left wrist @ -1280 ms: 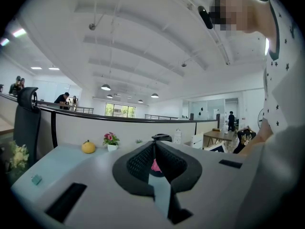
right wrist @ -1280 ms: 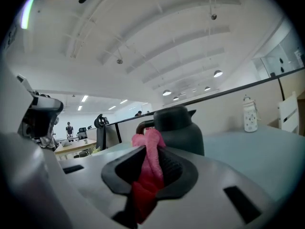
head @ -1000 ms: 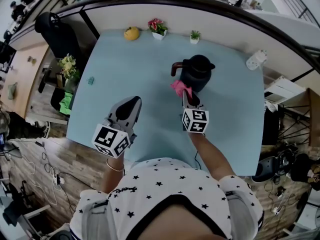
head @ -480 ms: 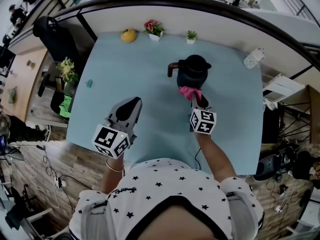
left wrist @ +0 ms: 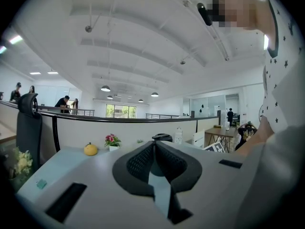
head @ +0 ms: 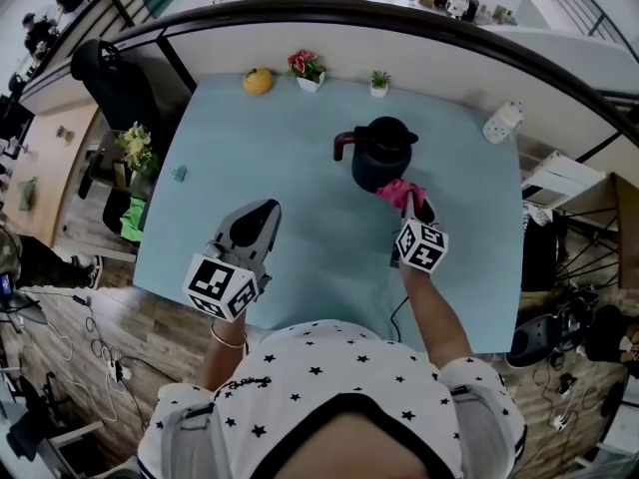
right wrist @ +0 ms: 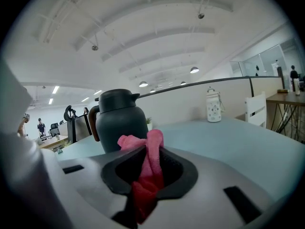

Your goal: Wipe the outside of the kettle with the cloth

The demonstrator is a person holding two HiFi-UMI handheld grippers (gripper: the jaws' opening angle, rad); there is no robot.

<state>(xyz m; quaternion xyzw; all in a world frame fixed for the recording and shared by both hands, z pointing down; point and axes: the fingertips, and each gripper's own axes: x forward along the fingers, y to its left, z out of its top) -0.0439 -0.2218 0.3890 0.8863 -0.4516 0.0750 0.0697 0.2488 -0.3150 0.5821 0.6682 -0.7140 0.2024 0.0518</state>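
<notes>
A dark kettle [head: 382,153] with a brown handle stands upright on the light blue table [head: 300,267], toward the back. My right gripper [head: 411,206] is shut on a pink cloth [head: 400,192], and the cloth lies at the kettle's front right side. In the right gripper view the cloth [right wrist: 145,161] bunches out of the right gripper [right wrist: 148,149], with the kettle [right wrist: 119,120] just beyond and to the left. My left gripper [head: 262,210] hovers near the front left of the table, shut with nothing in it. From the left gripper [left wrist: 154,146] only the kettle's lid [left wrist: 162,137] shows.
Along the table's far edge sit a yellow fruit [head: 258,81], a flower pot [head: 305,67] and a small green plant [head: 379,84]. A white jar [head: 502,122] stands at the far right corner. A small teal object [head: 180,174] lies near the left edge. A black chair [head: 110,78] stands beyond.
My right gripper has carried the pink cloth rightward along the kettle's front, from its left front side to its right front side. The left gripper has stayed put.
</notes>
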